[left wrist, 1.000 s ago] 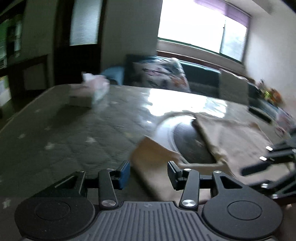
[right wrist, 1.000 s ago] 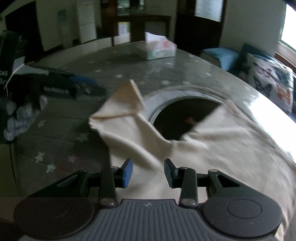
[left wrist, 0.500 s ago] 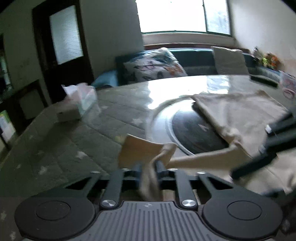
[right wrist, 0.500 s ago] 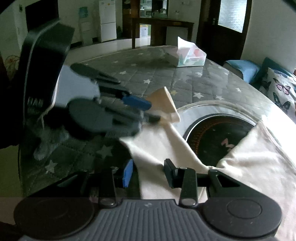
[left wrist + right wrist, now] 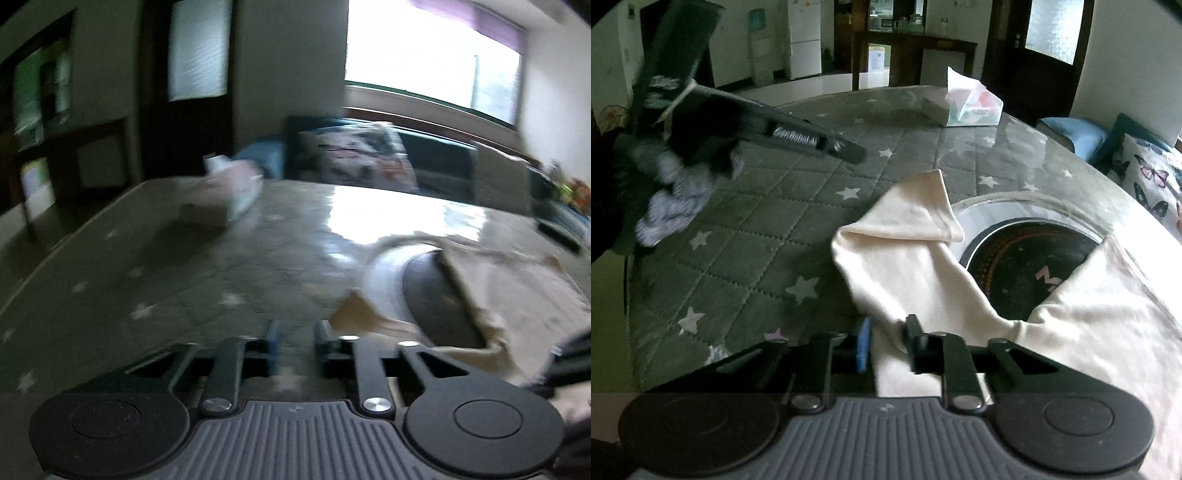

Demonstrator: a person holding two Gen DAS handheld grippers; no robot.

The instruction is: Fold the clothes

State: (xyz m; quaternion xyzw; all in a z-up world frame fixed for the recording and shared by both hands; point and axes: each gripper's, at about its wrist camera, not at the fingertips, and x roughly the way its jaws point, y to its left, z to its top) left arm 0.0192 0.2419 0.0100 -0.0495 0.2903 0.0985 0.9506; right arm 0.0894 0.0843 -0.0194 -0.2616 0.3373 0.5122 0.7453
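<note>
Grey quilted table (image 5: 768, 229) with stars carries a cream garment (image 5: 1089, 332) spread partly over a dark round inset (image 5: 1027, 266), one sleeve (image 5: 916, 221) folded back. Right gripper (image 5: 886, 339) has just been closing, cloth between its jaws. Left gripper (image 5: 297, 343) has just been opening, empty. Tissue box (image 5: 971, 107) sits far off.

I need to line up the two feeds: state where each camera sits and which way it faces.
Left wrist: on the left gripper, open over bare table, facing window and sofa.
Right wrist: on the right gripper, cream garment between its jaws, which have just been closing; facing kitchen.
Shared: garment, tissue box.
</note>
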